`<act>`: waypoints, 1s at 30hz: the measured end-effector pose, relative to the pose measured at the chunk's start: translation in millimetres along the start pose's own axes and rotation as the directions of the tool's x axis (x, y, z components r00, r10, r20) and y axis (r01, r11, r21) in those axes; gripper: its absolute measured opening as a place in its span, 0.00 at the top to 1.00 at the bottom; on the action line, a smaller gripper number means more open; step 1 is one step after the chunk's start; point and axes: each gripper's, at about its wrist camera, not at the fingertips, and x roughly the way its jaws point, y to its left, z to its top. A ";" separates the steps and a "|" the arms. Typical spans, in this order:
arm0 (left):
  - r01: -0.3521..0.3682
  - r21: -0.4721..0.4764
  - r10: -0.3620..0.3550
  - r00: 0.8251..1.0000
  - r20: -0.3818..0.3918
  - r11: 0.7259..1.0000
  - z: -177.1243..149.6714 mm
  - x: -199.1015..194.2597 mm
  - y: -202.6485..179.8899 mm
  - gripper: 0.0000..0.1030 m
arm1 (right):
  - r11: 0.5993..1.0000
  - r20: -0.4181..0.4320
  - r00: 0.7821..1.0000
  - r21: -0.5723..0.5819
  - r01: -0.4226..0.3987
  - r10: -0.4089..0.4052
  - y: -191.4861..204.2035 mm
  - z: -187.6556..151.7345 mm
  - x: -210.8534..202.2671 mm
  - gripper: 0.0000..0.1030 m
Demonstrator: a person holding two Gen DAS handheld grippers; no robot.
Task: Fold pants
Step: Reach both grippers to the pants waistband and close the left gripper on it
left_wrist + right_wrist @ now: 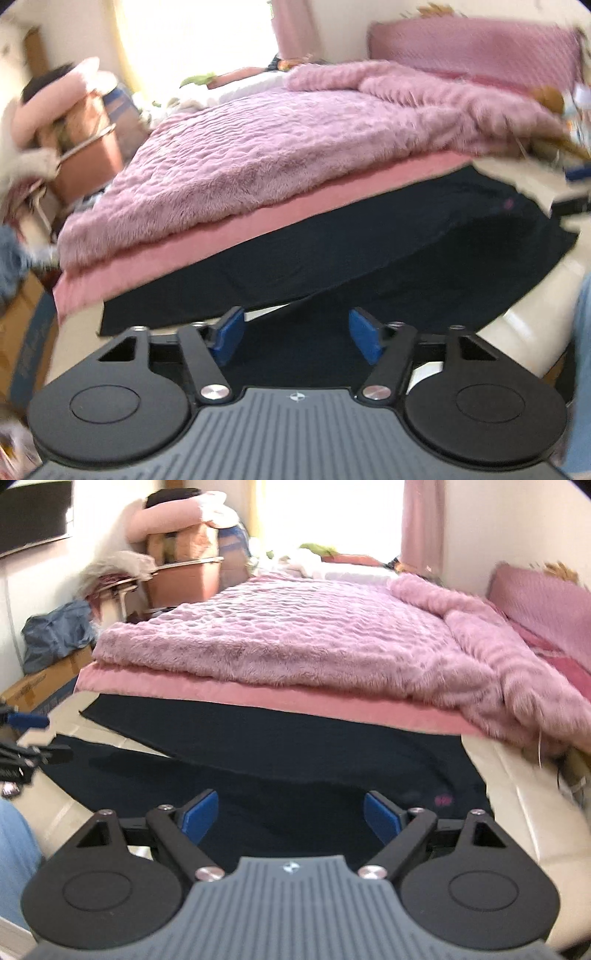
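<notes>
Holding both tongs spread and gripping nothing, we are listing: left tongs point(297, 334), blue pads apart, hovering over a leg of the dark navy pants point(369, 254); right tongs point(291, 818), pads equally apart, hovering over the same garment near a small pink logo point(442, 799). The pants are lying flat on the cream foot-end surface point(517, 805), legs diverging, just beside the pink fluffy blanket point(295, 638) covering the bed.
</notes>
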 end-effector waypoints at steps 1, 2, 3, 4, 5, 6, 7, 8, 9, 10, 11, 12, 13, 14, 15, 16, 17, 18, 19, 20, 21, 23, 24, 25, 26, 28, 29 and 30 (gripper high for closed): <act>0.005 0.037 -0.005 1.000 -0.005 0.999 -3.2 7.4 4.1 0.32 | 1.000 -0.012 1.000 -0.024 0.004 -0.005 -7.8 -1.1 9.3 0.20; 0.008 0.072 -0.007 1.000 -0.010 0.997 -6.2 15.2 7.4 0.35 | 0.999 -0.028 1.000 -0.046 0.009 -0.010 -14.4 -2.3 18.7 0.20; 0.012 0.115 -0.010 1.000 -0.017 0.993 -9.7 21.7 9.7 0.37 | 0.997 -0.050 0.999 -0.072 0.006 -0.010 -23.2 -5.2 29.5 0.21; 0.015 0.163 -0.011 1.000 -0.024 0.987 -15.6 27.5 12.1 0.37 | 0.996 -0.067 0.998 -0.089 0.005 -0.011 -30.0 -7.3 38.1 0.21; 0.018 0.225 -0.010 0.999 -0.037 0.974 -22.2 35.9 13.7 0.37 | 0.995 -0.084 0.996 -0.103 0.010 -0.019 -37.1 -9.1 46.9 0.21; 0.026 0.272 -0.011 0.998 -0.055 0.962 -28.3 43.1 15.7 0.37 | 0.993 -0.105 0.994 -0.118 0.014 -0.026 -45.0 -11.4 56.2 0.24; 0.040 0.317 -0.015 0.997 -0.081 0.948 -35.3 51.6 18.2 0.37 | 0.991 -0.130 0.991 -0.130 0.016 -0.033 -54.0 -14.6 65.7 0.32; 0.057 0.346 -0.021 0.994 -0.108 0.936 -42.9 58.0 20.7 0.37 | 0.990 -0.153 0.988 -0.140 0.016 -0.037 -62.6 -17.3 74.4 0.36; 0.072 0.384 -0.018 0.990 -0.143 0.920 -50.3 66.3 22.4 0.37 | 0.987 -0.178 0.983 -0.160 0.013 -0.042 -70.7 -19.5 83.7 0.41; 0.078 0.420 -0.006 0.986 -0.169 0.904 -56.8 73.3 23.1 0.37 | 0.983 -0.198 0.979 -0.183 0.012 -0.049 -77.6 -23.0 90.2 0.44; 0.084 0.468 0.010 0.981 -0.194 0.880 -66.1 80.3 22.9 0.37 | 0.977 -0.218 0.974 -0.214 0.016 -0.063 -83.3 -27.9 96.8 0.46; 0.088 0.505 0.023 0.977 -0.210 0.859 -72.9 85.1 21.9 0.37 | 0.966 -0.236 0.968 -0.256 0.019 -0.082 -87.7 -33.1 102.4 0.56; 0.095 0.541 0.038 0.973 -0.229 0.836 -81.9 90.8 21.5 0.37 | 0.953 -0.258 0.961 -0.303 0.022 -0.104 -92.3 -37.7 109.4 0.64; 0.098 0.564 0.053 0.968 -0.245 0.820 -89.6 95.9 20.6 0.37 | 0.942 -0.279 0.953 -0.336 0.018 -0.118 -96.0 -41.8 114.8 0.65; 0.096 0.582 0.071 0.963 -0.259 0.808 -95.2 100.8 21.0 0.37 | 0.930 -0.300 0.945 -0.368 0.010 -0.129 -99.5 -48.0 118.6 0.65; 0.095 0.594 0.088 0.959 -0.271 0.799 -101.3 105.8 21.1 0.37 | 0.920 -0.313 0.940 -0.393 0.003 -0.137 -102.3 -52.6 121.9 0.66; 0.096 0.602 0.101 0.953 -0.284 0.793 -106.8 109.2 24.1 0.37 | 0.909 -0.322 0.935 -0.416 -0.001 -0.146 -104.9 -58.0 125.3 0.66; 0.096 0.610 0.113 0.949 -0.295 0.786 -111.9 113.2 24.7 0.38 | 0.897 -0.332 0.930 -0.442 -0.004 -0.159 -107.1 -62.6 128.2 0.66; 0.096 0.622 0.129 0.943 -0.307 0.777 -115.4 116.6 27.5 0.40 | 0.886 -0.343 0.923 -0.463 -0.007 -0.172 -109.8 -67.6 131.5 0.66; 0.090 0.638 0.154 0.936 -0.317 0.765 -119.8 120.5 30.2 0.41 | 0.880 -0.350 0.919 -0.474 -0.007 -0.181 -111.8 -71.3 133.2 0.66; 0.079 0.654 0.177 0.932 -0.316 0.752 -121.9 122.3 31.8 0.42 | 0.877 -0.357 0.915 -0.480 -0.009 -0.186 -114.4 -75.6 134.7 0.66; 0.063 0.677 0.199 0.932 -0.302 0.733 -124.2 123.7 34.5 0.42 | 0.879 -0.359 0.913 -0.477 -0.003 -0.192 -119.4 -79.6 136.6 0.66; 0.065 0.675 0.196 0.932 -0.304 0.735 -123.8 124.1 36.3 0.42 | 0.882 -0.358 0.913 -0.471 0.004 -0.195 -122.0 -81.4 136.8 0.66; 0.066 0.670 0.195 0.932 -0.307 0.739 -122.7 124.8 37.0 0.43 | 0.885 -0.354 0.914 -0.466 0.012 -0.199 -123.2 -82.4 136.3 0.66; 0.065 0.671 0.196 0.931 -0.307 0.739 -123.1 124.9 37.4 0.43 | 0.888 -0.352 0.914 -0.460 0.019 -0.202 -125.1 -83.0 136.5 0.65; 0.052 0.694 0.214 0.932 -0.291 0.718 -125.0 127.6 36.7 0.44 | 0.893 -0.356 0.911 -0.450 0.030 -0.210 -128.0 -84.2 136.1 0.65; 0.035 0.713 0.236 0.931 -0.278 0.701 -126.2 130.6 33.6 0.47 | 0.892 -0.355 0.910 -0.450 0.035 -0.214 -128.3 -85.0 135.2 0.65; 0.031 0.727 0.248 0.929 -0.274 0.686 -128.5 132.9 30.5 0.57 | 0.891 -0.355 0.909 -0.452 0.038 -0.218 -129.5 -85.9 135.6 0.65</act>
